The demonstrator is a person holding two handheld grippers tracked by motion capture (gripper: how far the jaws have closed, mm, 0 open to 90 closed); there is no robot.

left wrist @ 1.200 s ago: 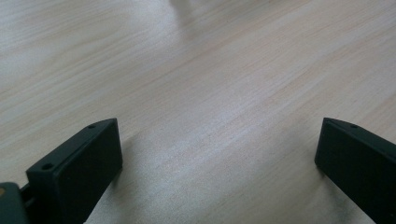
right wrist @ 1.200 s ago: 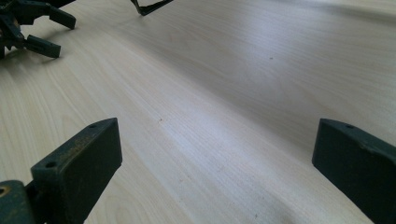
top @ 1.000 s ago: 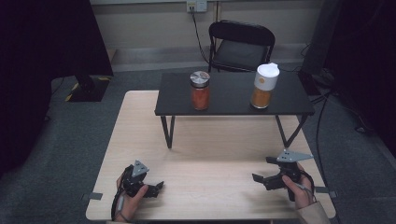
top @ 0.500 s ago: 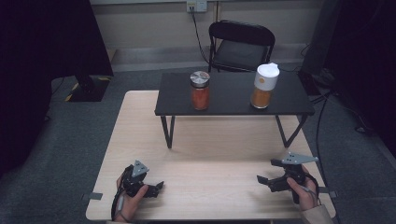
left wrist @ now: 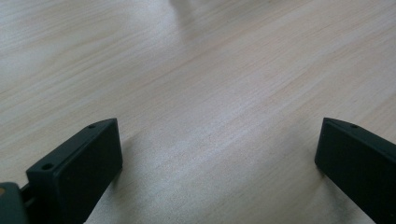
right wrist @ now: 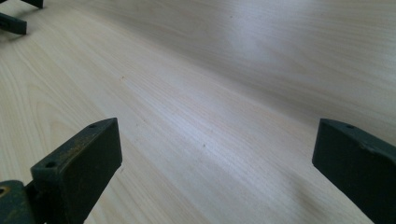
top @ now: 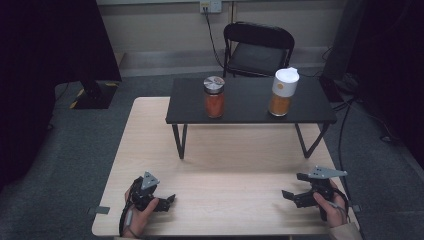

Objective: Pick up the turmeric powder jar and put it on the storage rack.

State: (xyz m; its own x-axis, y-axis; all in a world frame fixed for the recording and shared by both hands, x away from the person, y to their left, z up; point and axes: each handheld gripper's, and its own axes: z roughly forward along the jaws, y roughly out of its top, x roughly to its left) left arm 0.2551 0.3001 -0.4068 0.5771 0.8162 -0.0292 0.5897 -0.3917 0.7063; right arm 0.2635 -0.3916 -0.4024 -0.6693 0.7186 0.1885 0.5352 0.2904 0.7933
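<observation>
Two grippers, both low at the near edge of the light wood table (top: 235, 165), both with jaws spread wide and nothing between them. Left gripper (top: 169, 200) sits near the front-left corner, right gripper (top: 292, 187) near the front-right. Both gripper views: bare wood grain, jaw bases cut off at the bottom of frame. Wide open tabletop between the two. Closest things, the red jar (top: 214, 97) and orange white-lidded bottle (top: 283, 92), stand well apart on the black riser (top: 245, 112) at the far side.
</observation>
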